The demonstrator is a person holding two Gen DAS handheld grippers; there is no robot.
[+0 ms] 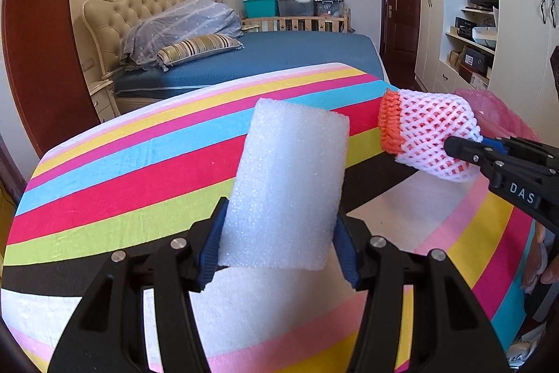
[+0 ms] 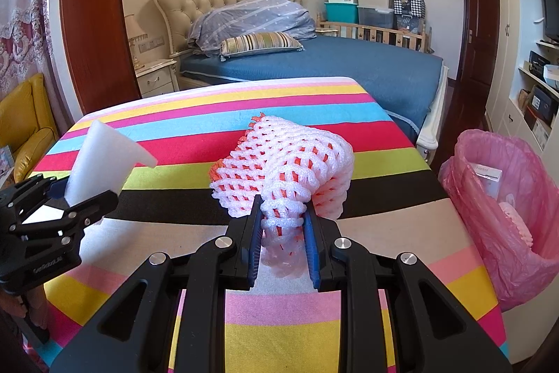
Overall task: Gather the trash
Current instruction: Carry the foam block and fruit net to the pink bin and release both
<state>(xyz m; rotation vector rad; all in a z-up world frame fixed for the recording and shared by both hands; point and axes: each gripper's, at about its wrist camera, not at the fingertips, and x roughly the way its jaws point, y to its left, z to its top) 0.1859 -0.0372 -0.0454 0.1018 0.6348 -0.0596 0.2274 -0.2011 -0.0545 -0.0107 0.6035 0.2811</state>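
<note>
A white foam block [image 1: 286, 184] stands upright between the blue pads of my left gripper [image 1: 277, 233], which is shut on its lower end and holds it above the striped table [image 1: 122, 177]. In the right wrist view the same foam block [image 2: 101, 159] and left gripper [image 2: 75, 198] show at the left. My right gripper [image 2: 283, 229] is shut on a white and orange foam fruit net [image 2: 290, 163], lifted off the cloth. From the left wrist view the fruit net [image 1: 429, 135] hangs at the right in the right gripper [image 1: 464, 145].
A bin lined with a pink bag [image 2: 506, 226] stands off the table's right edge, with a small carton and foam scraps inside. A blue bed [image 2: 332, 65] lies beyond the table. Cupboards and shelves [image 1: 468, 41] line the right wall. A yellow chair [image 2: 24, 128] sits at the left.
</note>
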